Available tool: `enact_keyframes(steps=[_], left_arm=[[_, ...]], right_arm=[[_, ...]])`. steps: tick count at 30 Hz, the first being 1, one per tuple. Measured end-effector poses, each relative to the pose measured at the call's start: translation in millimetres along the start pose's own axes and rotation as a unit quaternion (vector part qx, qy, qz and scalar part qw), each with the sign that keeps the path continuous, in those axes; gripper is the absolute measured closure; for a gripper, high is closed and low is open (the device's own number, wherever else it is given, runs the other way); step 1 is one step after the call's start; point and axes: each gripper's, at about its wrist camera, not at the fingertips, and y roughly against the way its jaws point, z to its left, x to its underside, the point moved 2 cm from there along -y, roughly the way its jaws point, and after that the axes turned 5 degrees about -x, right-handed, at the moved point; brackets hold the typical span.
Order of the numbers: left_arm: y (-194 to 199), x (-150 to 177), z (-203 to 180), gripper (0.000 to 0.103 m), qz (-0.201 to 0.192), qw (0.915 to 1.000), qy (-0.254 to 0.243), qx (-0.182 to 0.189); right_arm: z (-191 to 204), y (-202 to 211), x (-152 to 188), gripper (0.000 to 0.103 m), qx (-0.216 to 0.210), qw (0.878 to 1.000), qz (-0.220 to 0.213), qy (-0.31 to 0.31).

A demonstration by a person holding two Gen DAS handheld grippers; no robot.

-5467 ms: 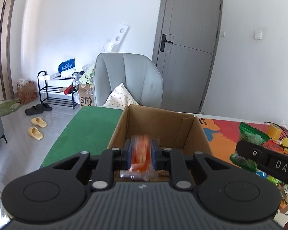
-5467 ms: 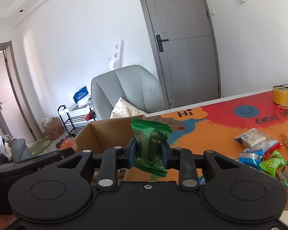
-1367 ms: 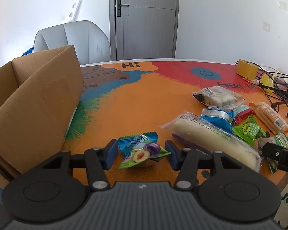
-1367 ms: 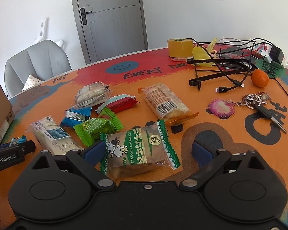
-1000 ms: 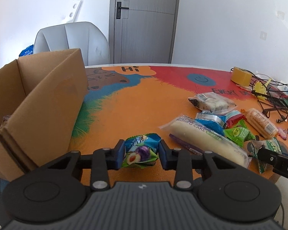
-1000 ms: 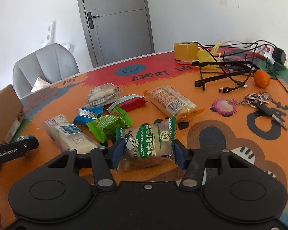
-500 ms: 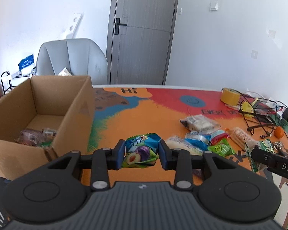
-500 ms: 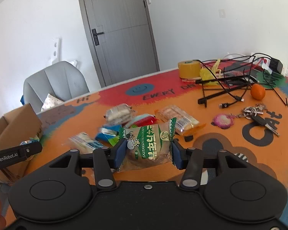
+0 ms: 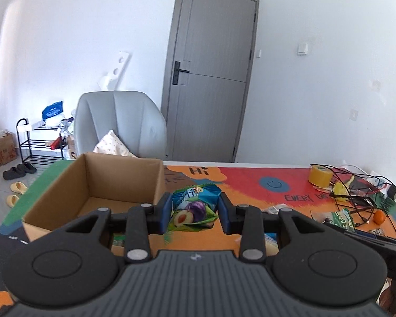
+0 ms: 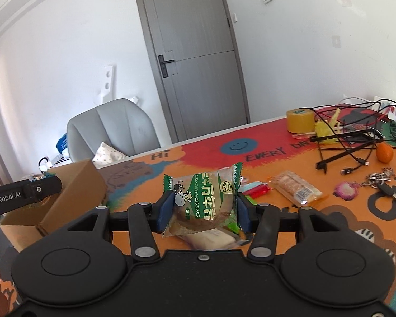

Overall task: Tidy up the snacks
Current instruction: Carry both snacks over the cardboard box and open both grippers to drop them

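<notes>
Left gripper (image 9: pixel 194 213) clamps a plum-print snack packet (image 9: pixel 194 210) beside the open cardboard box (image 9: pixel 92 185). Right gripper (image 10: pixel 203 211) grips a green-edged cake packet (image 10: pixel 203 200) above the table (image 10: pixel 277 227).

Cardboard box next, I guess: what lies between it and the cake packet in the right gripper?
In the right wrist view, only bare mat separates the cardboard box from the cake packet clamped in the right gripper.

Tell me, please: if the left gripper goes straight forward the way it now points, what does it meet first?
Probably the table mat just right of the cardboard box. The left gripper, shut on the plum snack packet, points slightly down past the box's right wall; depth is unclear, so it might clip that wall.
</notes>
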Motion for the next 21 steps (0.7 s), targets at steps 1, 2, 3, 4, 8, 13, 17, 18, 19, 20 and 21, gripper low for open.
enact_keyframes(steps=[1,2,3,4,8,13,17,18,19,20,21], left_arm=[[2,-1,4,0.067,-0.001,1.0,0.001,-0.003],[4,-3,8,0.067,-0.002,1.0,0.002,-0.005],[6,-4,13,0.067,-0.004,0.9999,0.007,-0.008],[8,-5,19,0.067,-0.004,0.9998,0.014,-0.011],[8,-8,38,0.067,-0.007,0.9995,0.025,-0.02],[6,-13,61,0.067,-0.011,0.9987,0.034,-0.036],[3,-16,75,0.067,-0.009,0.9981,0.04,-0.047],[3,-17,78,0.067,-0.01,0.9979,0.04,-0.049],[2,-18,81,0.067,-0.012,0.9978,0.04,-0.052],[1,-19,84,0.067,-0.013,0.9975,0.041,-0.055],[0,-20,86,0.067,-0.014,0.9973,0.042,-0.059]], right_arm=[[5,-1,-1,0.053,-0.004,1.0,-0.001,0.0],[10,-1,-2,0.053,-0.008,1.0,-0.002,0.002],[15,-1,-3,0.053,-0.01,1.0,-0.002,0.003],[21,-2,-3,0.053,-0.014,1.0,-0.002,0.004],[42,-5,-5,0.053,-0.028,1.0,-0.006,0.001],[61,-10,-6,0.053,-0.041,0.999,-0.011,0.0],[76,-16,-6,0.053,-0.05,0.999,-0.007,0.004],[80,-17,-6,0.053,-0.052,0.999,-0.006,0.007],[83,-19,-7,0.053,-0.054,0.999,-0.005,0.009],[87,-20,-8,0.053,-0.056,0.998,-0.005,0.011],[90,-22,-8,0.053,-0.057,0.998,-0.005,0.012]])
